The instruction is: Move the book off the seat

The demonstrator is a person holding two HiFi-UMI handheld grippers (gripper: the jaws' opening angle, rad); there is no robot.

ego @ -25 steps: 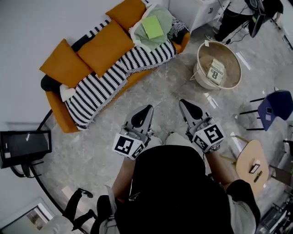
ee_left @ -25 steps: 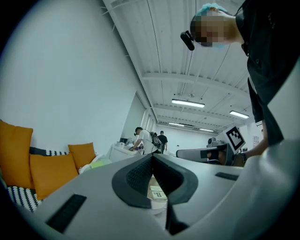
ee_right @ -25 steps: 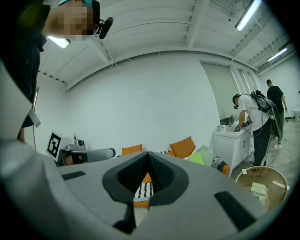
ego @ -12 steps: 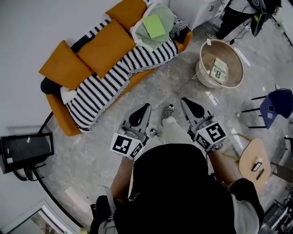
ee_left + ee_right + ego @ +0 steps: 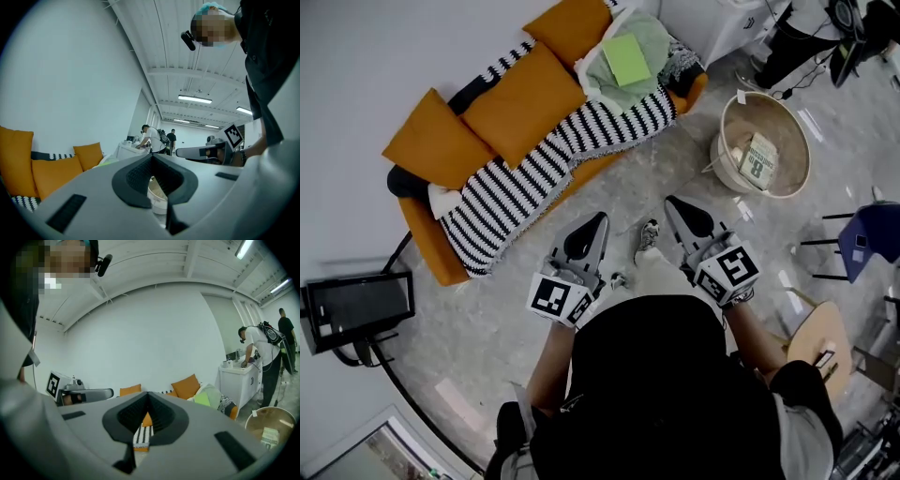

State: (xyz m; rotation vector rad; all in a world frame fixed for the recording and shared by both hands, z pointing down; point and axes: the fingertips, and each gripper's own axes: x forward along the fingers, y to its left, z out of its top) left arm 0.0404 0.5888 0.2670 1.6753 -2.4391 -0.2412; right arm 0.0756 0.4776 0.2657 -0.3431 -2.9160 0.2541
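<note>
Grey mottled floor lies between the person and the orange sofa (image 5: 420, 230); the green book (image 5: 627, 60) lies flat on a pale bunched cloth (image 5: 654, 36) at the sofa's far end, beside its arm; it looks nearly square from here, its longer edges seemingly running from the sofa's back toward its front, spine not discernible; the left hand-held gripper (image 5: 601, 217) and right hand-held gripper (image 5: 671, 201) are both pressed together, empty, well short of the sofa; likely trouble: pinching cloth along with the thin book, or nudging it down the soft heap.
</note>
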